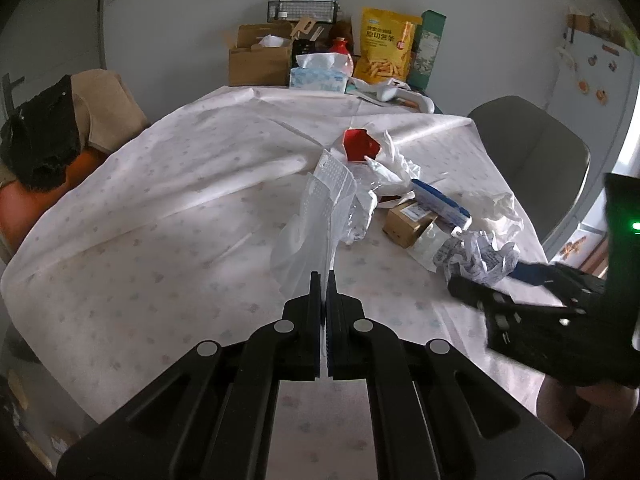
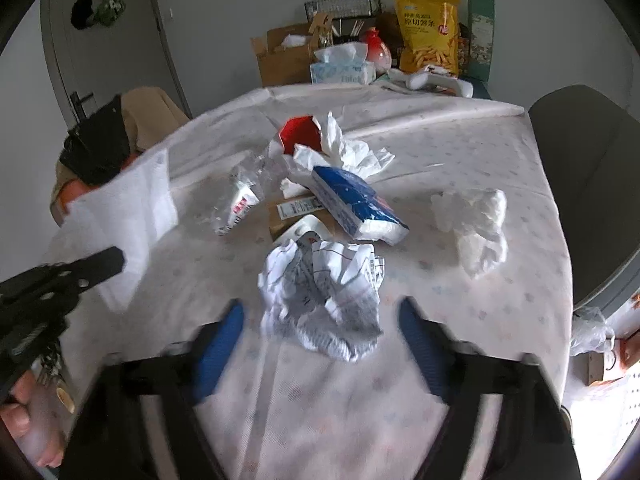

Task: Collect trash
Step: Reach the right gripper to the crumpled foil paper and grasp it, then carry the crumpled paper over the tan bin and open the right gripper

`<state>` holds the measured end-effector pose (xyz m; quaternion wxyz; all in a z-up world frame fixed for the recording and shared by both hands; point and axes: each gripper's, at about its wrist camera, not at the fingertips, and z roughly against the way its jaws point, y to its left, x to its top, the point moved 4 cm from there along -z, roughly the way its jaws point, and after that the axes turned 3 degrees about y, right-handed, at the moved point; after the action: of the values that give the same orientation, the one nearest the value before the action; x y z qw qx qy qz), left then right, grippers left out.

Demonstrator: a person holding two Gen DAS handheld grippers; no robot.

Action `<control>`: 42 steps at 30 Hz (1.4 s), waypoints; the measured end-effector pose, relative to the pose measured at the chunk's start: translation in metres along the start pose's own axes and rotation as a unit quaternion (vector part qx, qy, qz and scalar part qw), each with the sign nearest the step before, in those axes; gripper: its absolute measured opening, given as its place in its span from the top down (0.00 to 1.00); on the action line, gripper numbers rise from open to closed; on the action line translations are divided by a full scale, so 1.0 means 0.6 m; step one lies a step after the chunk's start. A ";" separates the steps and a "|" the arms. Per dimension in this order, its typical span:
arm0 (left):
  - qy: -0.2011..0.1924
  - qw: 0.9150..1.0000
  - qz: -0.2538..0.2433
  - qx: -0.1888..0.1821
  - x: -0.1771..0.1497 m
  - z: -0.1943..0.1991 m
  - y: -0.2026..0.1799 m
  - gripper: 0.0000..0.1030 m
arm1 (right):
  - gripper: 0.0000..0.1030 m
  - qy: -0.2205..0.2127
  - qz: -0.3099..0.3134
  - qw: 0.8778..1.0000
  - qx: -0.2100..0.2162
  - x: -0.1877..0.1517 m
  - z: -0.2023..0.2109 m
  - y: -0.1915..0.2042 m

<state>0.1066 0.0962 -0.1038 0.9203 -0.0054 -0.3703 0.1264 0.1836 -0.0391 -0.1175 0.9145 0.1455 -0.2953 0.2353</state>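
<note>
While the left gripper (image 1: pixel 325 280) pinched a clear plastic bag (image 1: pixel 316 204) at frame centre, ready for trash, the right gripper (image 2: pixel 320 312) straddled crumpled paper (image 2: pixel 320 292), jaws apart.

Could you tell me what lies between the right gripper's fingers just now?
The crumpled printed paper sits between the right gripper's open fingers, pads not yet touching it; the right wrist view shows it.

Open cloth-covered desk (image 1: pixel 140 240) on the far side of the crumpled printed paper (image 2: pixel 320 292) from the grey chair (image 2: pixel 592 184). Just behind that paper, blocked by a blue tissue pack (image 2: pixel 356 204), a small cardboard box (image 2: pixel 292 208) and a red carton (image 2: pixel 300 132). Between paper and chair, blocked by a white tissue wad (image 2: pixel 476 224). Beyond the pile, bare cloth again up to the tissue box (image 2: pixel 342 66).
</note>
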 end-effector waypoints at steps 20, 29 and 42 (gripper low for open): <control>-0.024 0.997 -0.056 -0.052 0.020 0.026 -0.120 0.97 | 0.66 -0.073 -0.072 0.995 0.004 -0.054 0.163 -0.118; -0.027 0.990 -0.097 -0.096 0.033 0.024 -0.219 0.97 | 0.66 -0.094 -0.127 0.986 -0.055 -0.101 0.221 -0.230; -0.003 0.973 -0.165 -0.161 0.027 0.003 -0.391 0.97 | 0.65 -0.091 -0.219 0.963 -0.131 -0.202 0.269 -0.402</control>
<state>0.1705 -0.1270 -0.0672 0.9144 -0.0919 -0.3840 -0.0889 0.1453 -0.3503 -0.0951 0.9239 0.1062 -0.3666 -0.0259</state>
